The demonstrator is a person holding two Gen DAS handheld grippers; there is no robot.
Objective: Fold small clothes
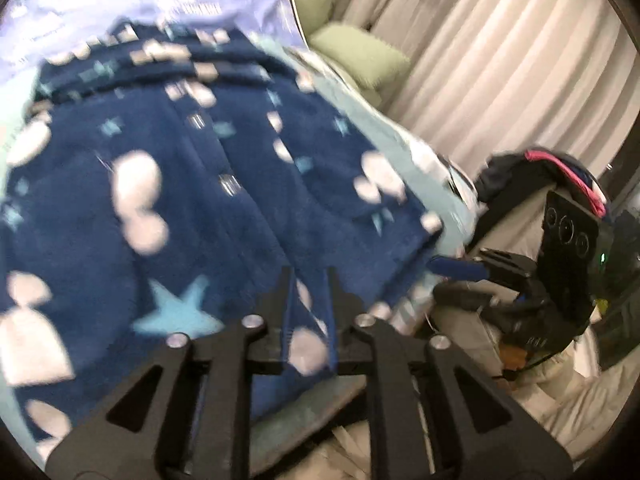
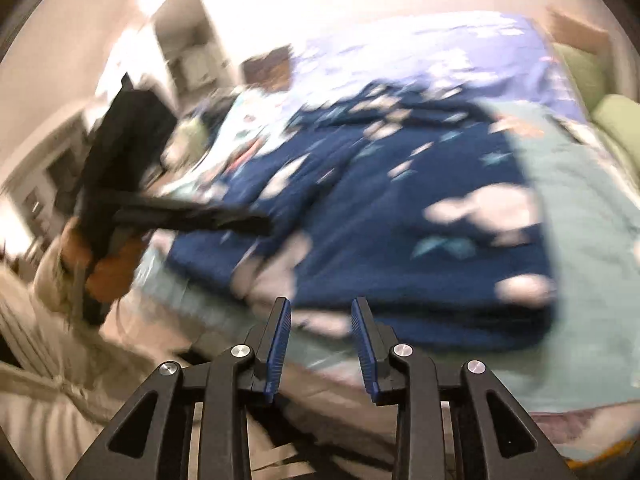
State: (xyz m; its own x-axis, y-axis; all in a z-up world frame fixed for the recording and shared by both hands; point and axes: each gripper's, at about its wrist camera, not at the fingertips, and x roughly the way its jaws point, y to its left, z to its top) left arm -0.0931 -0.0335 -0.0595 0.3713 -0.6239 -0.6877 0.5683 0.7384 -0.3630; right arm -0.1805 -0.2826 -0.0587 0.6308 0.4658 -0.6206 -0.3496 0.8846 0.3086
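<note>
1. Pinching a fold of the navy fleece garment [image 1: 208, 184] between its black fingers, the left gripper [image 1: 309, 280] has fabric bunched right through the gap and down toward its base.
2. Ahead of that gripper and to its left, the garment spreads wide, printed with pale blue stars and white blobs; its far edge shows a bunched band.
3. Under the garment lies a light teal sheet [image 1: 404, 148], showing as a strip to the right of the left gripper's fingers.
4. Off to the right of the left gripper, the other tool appears side-on, its blue-padded tips at the garment's right edge; motion blur hides whether they touch the cloth.
5. Seen from its own camera, the right gripper [image 2: 320, 312] has its jaws spread apart, blue pads facing each other with nothing between them.
6. Just ahead of those spread fingers sits the near edge of the garment [image 2: 400, 216]; the tips look close to it, though blur hides whether they touch.
7. Far ahead and right of the right gripper are green pillows [image 2: 616, 120].
8. White curtains [image 1: 500, 60] hang beyond and to the right of the left gripper.
</note>
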